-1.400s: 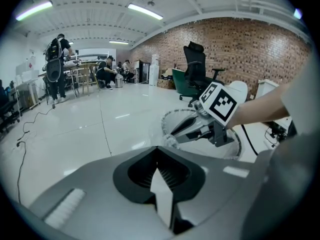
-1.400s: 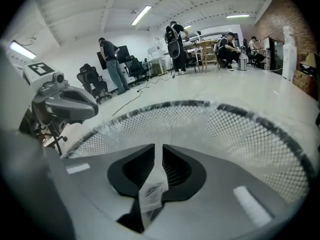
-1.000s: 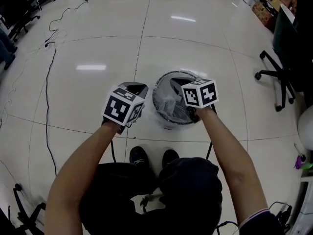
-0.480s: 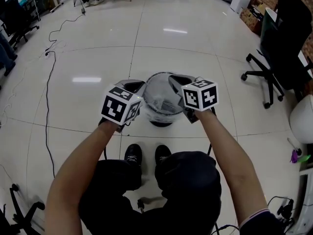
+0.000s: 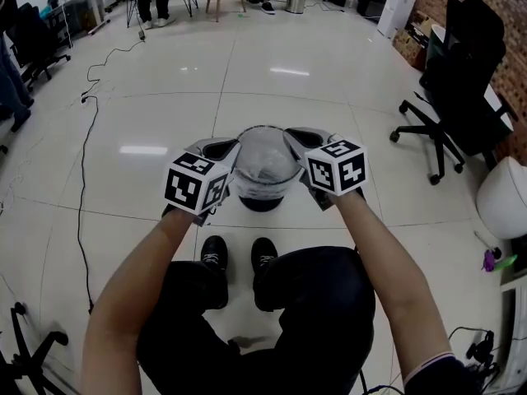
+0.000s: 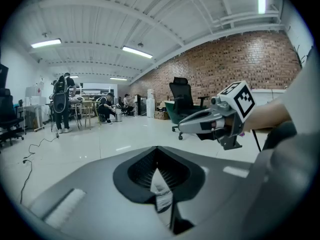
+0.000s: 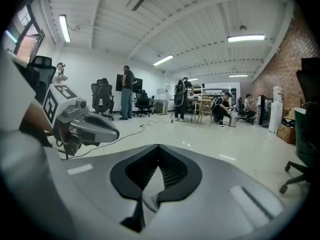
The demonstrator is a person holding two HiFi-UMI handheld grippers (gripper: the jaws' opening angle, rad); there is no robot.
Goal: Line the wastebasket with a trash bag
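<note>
Well, that trash bag (image 5: pixel 262 167) is thin, soft film, light and slippery. It tears easily if yanked, so it's best taken right at the mouth edge, on opposite sides. That is just how it's held. The left gripper (image 5: pixel 221 149) and right gripper (image 5: pixel 298 138) each have their fingers (image 6: pixel 137 173) pinched together on a scrap of film, and the mouth is spread between them over the wastebasket (image 5: pixel 260 204), just beyond the person's shoes (image 5: pixel 214 251). From above, the grippers' own bulk covers both pinch points. I can't tell the bag's edge from the basket's rim, nor how deep the bag sits. Both gripper views look out across the room and miss the basket.
</note>
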